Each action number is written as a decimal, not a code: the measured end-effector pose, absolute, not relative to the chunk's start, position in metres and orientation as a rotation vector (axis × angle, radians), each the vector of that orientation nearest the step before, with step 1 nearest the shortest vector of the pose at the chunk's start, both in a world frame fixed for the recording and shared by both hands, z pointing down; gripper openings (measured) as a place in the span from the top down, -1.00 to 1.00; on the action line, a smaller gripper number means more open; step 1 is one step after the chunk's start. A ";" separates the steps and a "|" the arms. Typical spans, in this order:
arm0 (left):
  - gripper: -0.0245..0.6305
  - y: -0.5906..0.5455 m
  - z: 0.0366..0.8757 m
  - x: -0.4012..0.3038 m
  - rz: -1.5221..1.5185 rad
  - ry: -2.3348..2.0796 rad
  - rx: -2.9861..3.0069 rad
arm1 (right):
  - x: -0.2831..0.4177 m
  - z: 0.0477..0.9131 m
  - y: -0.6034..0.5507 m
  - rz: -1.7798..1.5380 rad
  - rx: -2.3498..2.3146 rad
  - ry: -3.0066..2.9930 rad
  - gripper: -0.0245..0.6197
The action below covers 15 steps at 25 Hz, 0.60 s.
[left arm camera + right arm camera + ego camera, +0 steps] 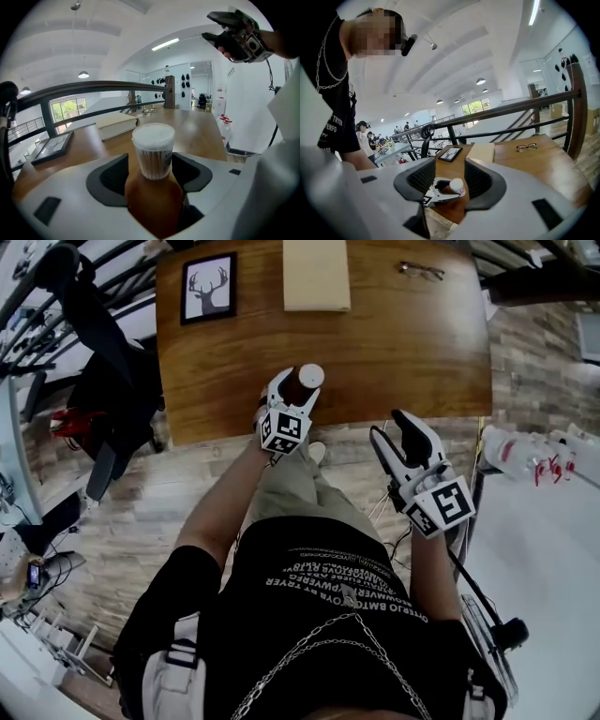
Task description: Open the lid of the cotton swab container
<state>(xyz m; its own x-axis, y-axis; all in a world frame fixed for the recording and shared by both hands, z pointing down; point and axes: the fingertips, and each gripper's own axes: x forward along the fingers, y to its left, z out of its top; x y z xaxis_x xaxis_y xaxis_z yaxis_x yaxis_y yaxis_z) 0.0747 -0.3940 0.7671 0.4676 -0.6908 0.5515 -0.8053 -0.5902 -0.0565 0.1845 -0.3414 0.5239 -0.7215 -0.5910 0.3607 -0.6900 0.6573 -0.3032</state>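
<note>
Between the wide jaws of the left gripper [295,390], untouched, stands the cotton swab container [153,152] on the tabletop [394,343]; close low on its body, leaving the lid [153,132] for the parted, empty jaws of the right gripper [394,432].

L gripper [296,392] jaws wide apart; R gripper [392,427] jaws apart.

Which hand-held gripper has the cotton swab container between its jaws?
The left hand-held gripper: the container stands between its open jaws. The right hand-held gripper holds nothing.
</note>
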 end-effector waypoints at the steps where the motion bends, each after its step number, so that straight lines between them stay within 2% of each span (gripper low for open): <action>1: 0.04 -0.396 0.767 0.077 0.798 -1.287 2.508 | 0.183 0.524 -0.342 0.628 1.039 -2.646 0.36; 15: 0.09 -0.404 0.778 0.087 0.894 -1.175 2.497 | 0.177 0.525 -0.346 0.637 1.060 -2.632 0.36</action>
